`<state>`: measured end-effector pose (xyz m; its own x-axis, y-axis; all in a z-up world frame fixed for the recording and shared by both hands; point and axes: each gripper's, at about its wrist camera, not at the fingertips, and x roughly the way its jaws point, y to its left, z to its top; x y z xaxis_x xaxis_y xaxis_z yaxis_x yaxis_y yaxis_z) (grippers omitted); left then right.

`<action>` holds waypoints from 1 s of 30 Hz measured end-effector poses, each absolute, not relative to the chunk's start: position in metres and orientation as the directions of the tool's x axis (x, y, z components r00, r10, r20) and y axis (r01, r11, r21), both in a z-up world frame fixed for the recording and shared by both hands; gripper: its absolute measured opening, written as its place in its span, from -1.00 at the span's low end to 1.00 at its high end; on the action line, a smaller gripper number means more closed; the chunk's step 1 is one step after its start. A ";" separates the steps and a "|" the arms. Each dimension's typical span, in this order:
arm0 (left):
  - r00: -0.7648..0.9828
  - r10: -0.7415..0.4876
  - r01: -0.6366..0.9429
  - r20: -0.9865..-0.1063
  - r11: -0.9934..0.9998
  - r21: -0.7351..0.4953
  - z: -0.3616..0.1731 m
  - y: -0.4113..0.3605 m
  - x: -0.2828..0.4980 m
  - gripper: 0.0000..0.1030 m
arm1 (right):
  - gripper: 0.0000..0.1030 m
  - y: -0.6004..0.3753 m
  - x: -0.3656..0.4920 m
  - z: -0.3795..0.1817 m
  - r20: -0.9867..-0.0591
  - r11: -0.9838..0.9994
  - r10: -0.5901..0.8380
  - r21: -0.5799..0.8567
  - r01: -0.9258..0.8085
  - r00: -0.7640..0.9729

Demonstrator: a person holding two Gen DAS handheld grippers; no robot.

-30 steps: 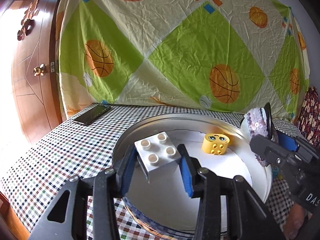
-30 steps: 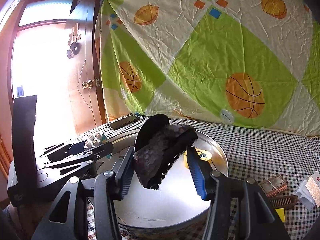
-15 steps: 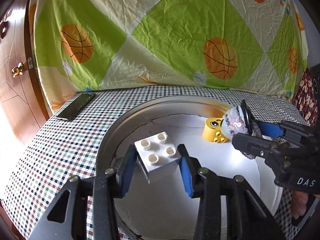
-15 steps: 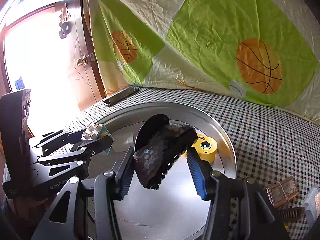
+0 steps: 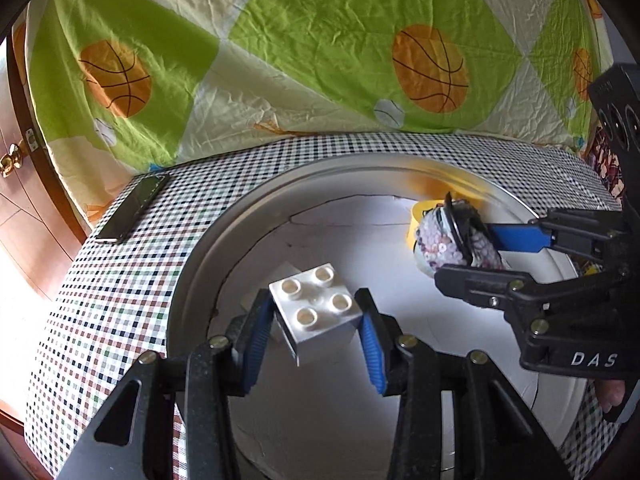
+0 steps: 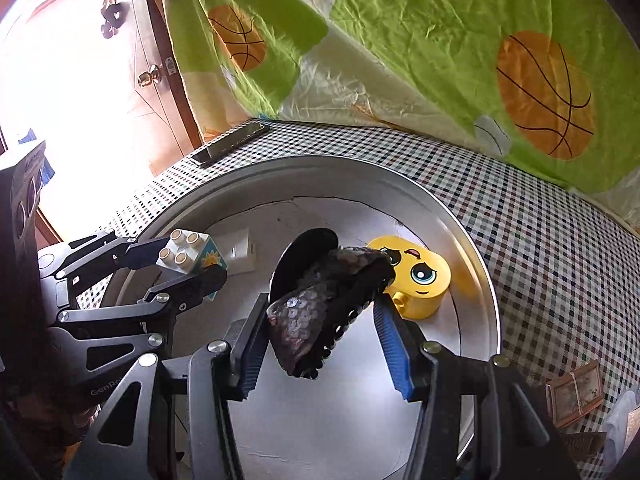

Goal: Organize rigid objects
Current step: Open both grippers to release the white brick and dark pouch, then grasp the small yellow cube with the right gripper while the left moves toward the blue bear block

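Observation:
A white studded brick (image 5: 316, 312) hangs tilted over the round metal tray (image 5: 280, 184), with my left gripper (image 5: 314, 314) shut on its sides. My right gripper (image 6: 320, 312) is shut on a dark sequined object (image 6: 304, 320) with a black disc at its back, also above the tray (image 6: 460, 224). In the left wrist view the right gripper (image 5: 476, 248) reaches in from the right with the sequined object (image 5: 440, 244). A yellow block with a face (image 6: 420, 276) rests in the tray just beyond it, mostly hidden in the left wrist view. The right wrist view shows the left gripper (image 6: 192, 264) and the brick (image 6: 182, 248) at left.
A white paper sheet (image 5: 360, 224) lines the tray, which stands on a checked tablecloth (image 5: 120, 280). A dark phone (image 5: 134, 208) lies at the table's far left. A small bundle and other bits (image 6: 572, 392) lie right of the tray. A basketball-print sheet (image 5: 320, 60) hangs behind, and a wooden door (image 6: 150, 76) is at left.
Both grippers have moved in over the tray and tipped downward, each keeping its object. The right gripper's sequined object now covers most of the yellow block in the left wrist view.

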<state>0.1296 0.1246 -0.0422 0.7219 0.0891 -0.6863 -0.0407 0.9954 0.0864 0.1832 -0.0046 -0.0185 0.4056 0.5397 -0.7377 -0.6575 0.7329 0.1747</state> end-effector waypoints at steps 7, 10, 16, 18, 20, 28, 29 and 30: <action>0.717 0.133 -0.055 -0.684 0.989 0.136 -0.042 0.124 0.133 -0.05 | 0.21 -0.008 0.182 -0.011 -0.713 0.753 0.540 0.173 -0.634 0.447; 0.730 0.159 -0.070 -0.665 0.985 0.160 -0.039 0.121 0.130 0.33 | 0.37 -0.011 0.179 -0.007 -0.695 0.753 0.555 0.187 -0.631 0.457; 0.766 0.184 -0.110 -0.616 0.982 0.156 -0.030 0.119 0.121 0.83 | 0.45 -0.035 0.171 0.004 -0.647 0.767 0.568 0.193 -0.612 0.508; 0.772 0.204 -0.131 -0.602 0.978 0.163 -0.029 0.117 0.118 0.93 | 0.45 -0.048 0.168 0.007 -0.629 0.780 0.564 0.195 -0.594 0.534; 0.778 0.218 -0.148 -0.589 0.975 0.164 -0.028 0.113 0.115 0.94 | 0.45 -0.068 0.164 0.010 -0.612 0.790 0.564 0.203 -0.579 0.555; 0.835 0.190 -0.174 -0.516 0.981 0.080 -0.021 0.085 0.091 0.96 | 0.46 -0.162 0.152 0.002 -0.608 0.886 0.439 0.174 -0.429 0.661; 0.846 0.182 -0.168 -0.501 0.983 0.075 -0.019 0.077 0.086 0.96 | 0.46 -0.173 0.150 -0.001 -0.621 0.906 0.396 0.145 -0.397 0.677; 0.857 0.171 -0.158 -0.487 0.985 0.068 -0.018 0.070 0.082 0.96 | 0.46 -0.183 0.148 -0.005 -0.628 0.919 0.366 0.128 -0.373 0.687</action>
<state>0.0818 0.0697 -0.0178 0.8567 0.1712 -0.4866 -0.1583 0.9851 0.0678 0.1482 -0.1833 -0.0048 0.6868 0.3663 -0.6278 -0.3733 0.9189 0.1278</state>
